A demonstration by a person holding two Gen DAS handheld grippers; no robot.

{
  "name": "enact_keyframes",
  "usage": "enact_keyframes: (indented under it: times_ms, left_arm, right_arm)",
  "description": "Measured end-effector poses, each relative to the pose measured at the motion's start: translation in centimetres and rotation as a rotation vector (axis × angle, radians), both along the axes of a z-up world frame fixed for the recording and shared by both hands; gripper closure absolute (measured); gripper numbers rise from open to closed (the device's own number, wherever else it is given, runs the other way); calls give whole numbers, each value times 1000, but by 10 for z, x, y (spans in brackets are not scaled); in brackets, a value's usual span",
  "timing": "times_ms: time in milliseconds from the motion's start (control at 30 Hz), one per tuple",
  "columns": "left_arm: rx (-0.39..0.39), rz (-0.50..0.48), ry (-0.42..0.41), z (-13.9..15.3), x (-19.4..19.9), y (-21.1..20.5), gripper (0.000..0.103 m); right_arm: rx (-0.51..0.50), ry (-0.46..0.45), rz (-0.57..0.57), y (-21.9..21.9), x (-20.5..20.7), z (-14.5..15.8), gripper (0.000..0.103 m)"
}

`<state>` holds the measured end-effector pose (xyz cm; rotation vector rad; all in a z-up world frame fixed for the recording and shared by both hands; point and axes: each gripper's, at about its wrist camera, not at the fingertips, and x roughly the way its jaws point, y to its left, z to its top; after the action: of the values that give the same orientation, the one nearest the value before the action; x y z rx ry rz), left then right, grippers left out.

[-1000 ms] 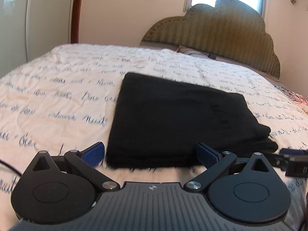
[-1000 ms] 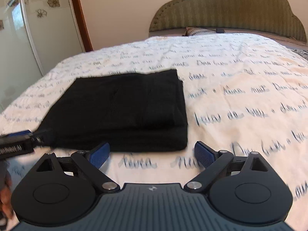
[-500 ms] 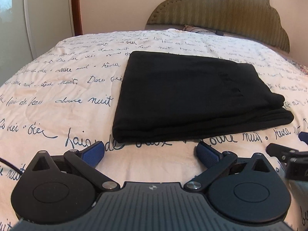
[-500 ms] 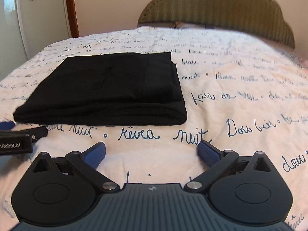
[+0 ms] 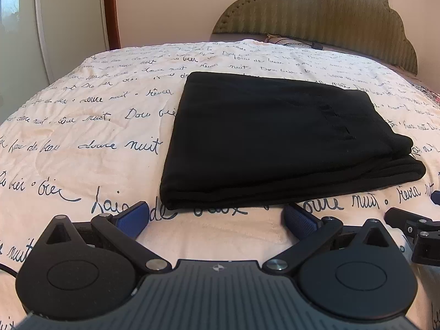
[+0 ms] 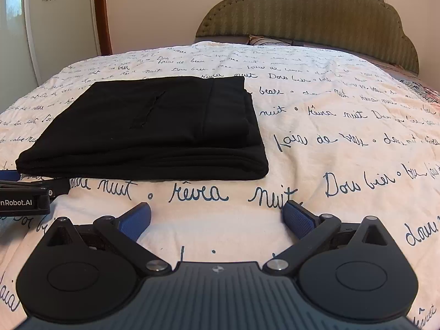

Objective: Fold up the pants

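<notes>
A bed covered by a cream quilt with dark script lettering (image 5: 90, 126) carries the folded black pants (image 5: 277, 140) at its middle. Just before them, left tongs (image 5: 217, 217) and right tongs (image 6: 217, 216) gape empty, the right having just widened.

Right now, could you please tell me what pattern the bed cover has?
Cream quilted bed cover with dark handwritten script; right wrist view shows it best.

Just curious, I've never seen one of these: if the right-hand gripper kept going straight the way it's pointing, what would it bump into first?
Probably the bedspread. The right gripper is open, empty and angled down at bare cover; the folded black pants lie left of its line, though depth is hard to judge.
</notes>
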<state>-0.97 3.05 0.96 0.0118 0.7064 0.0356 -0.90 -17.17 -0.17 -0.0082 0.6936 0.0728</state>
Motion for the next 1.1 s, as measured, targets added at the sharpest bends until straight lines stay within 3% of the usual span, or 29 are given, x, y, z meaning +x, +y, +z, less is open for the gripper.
enact_keyframes:
  times_ms: [500,1100]
  left_arm:
    - [-74,0,-26,2,-5,11,0]
    - [-37,-1,-16,1,-3,6,0]
  right_arm:
    - [3,-2,2,0,1,-1,0]
    - [6,-3,3,-1,0,0,0]
